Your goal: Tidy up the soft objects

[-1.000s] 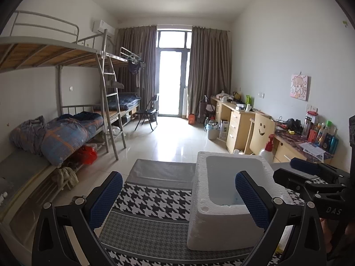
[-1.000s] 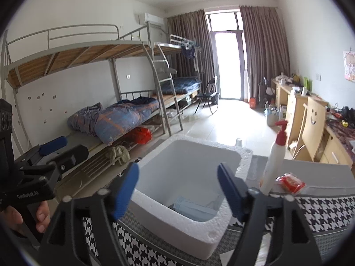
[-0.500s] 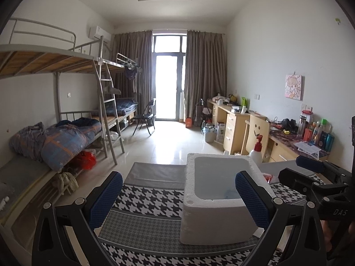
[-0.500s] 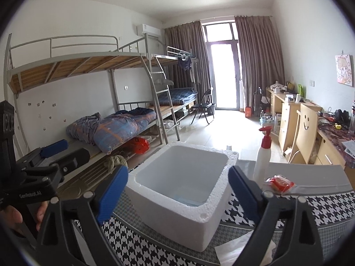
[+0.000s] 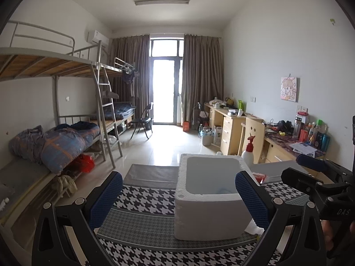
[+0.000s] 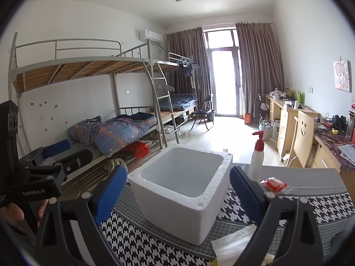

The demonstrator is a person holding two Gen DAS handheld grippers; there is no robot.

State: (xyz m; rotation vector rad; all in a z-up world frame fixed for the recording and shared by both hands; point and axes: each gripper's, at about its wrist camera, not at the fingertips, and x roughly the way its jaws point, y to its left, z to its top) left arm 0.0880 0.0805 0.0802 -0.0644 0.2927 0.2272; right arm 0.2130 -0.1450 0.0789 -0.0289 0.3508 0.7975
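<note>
A metal bunk bed [image 6: 93,71] lines the left wall, a rumpled blue-and-orange quilt [image 6: 115,133] heaped on its lower bunk and a red bag [image 6: 138,149] under it. A black folding chair [image 6: 204,112] stands near the curtained balcony door [image 5: 165,90]. Wooden desks [image 5: 224,124] run along the right wall, with a smiley-faced chair [image 6: 302,137] drawn up to them.

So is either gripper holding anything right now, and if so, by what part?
Nothing is held. The left gripper and the right gripper are both open, with only air between their blue pads, in front of the white foam box.
</note>
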